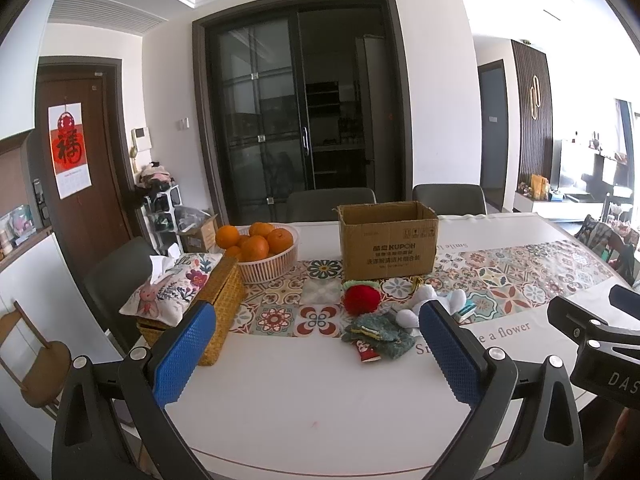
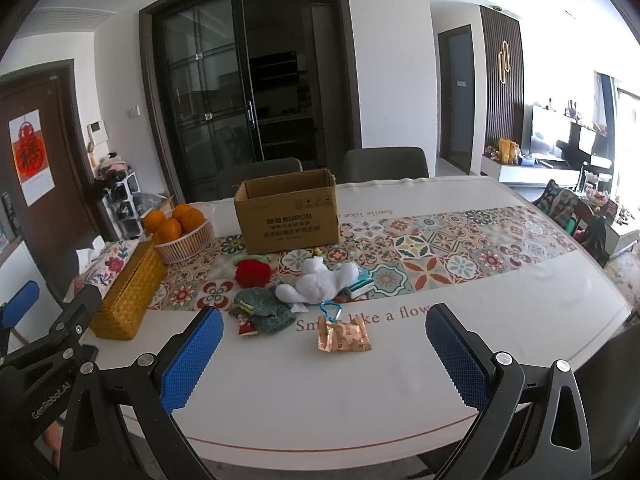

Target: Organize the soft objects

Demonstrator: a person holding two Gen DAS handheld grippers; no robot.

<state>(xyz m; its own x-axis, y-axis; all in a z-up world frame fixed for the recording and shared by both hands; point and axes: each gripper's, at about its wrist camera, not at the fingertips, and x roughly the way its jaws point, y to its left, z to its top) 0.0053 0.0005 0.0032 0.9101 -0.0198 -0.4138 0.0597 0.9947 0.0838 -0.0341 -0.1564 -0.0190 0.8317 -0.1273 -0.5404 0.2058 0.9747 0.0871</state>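
Both tools hang over the near edge of the table (image 2: 280, 400), and neither touches anything. The left hand-held gripper (image 1: 316, 356) has its blue pads spread wide with nothing between them; the right hand-held gripper (image 2: 324, 356) is spread the same way and is also empty. That wide stance suits a start: either one can drop over a soft item without first having to spread.

The soft things lie in a loose heap on the patterned runner (image 2: 440, 248), just in front of the open box (image 2: 288, 216), which looks like the natural place to put them. The heap holds a red pompom (image 2: 252, 273), a white plush (image 2: 316, 284) and a green knit piece (image 2: 264, 312) lying nearest the left tool, with a small red-and-white item beneath it that is too small to name. A teal item (image 2: 362, 286) sits just beside the plush on the right. A blue clip (image 2: 332, 310) and a foil packet (image 2: 344, 338) lie closest to the right tool, ahead of its fingers and a little left of centre.

From the left wrist view the heap sits ahead and right of centre, partly hidden behind the right-side pad (image 1: 452, 352). A tissue basket (image 1: 208, 304) and a fruit bowl (image 1: 272, 268) stand off to the left, well apart from the heap, so they should not get in the way.

Nothing is in the box yet, as far as its visible inside shows.
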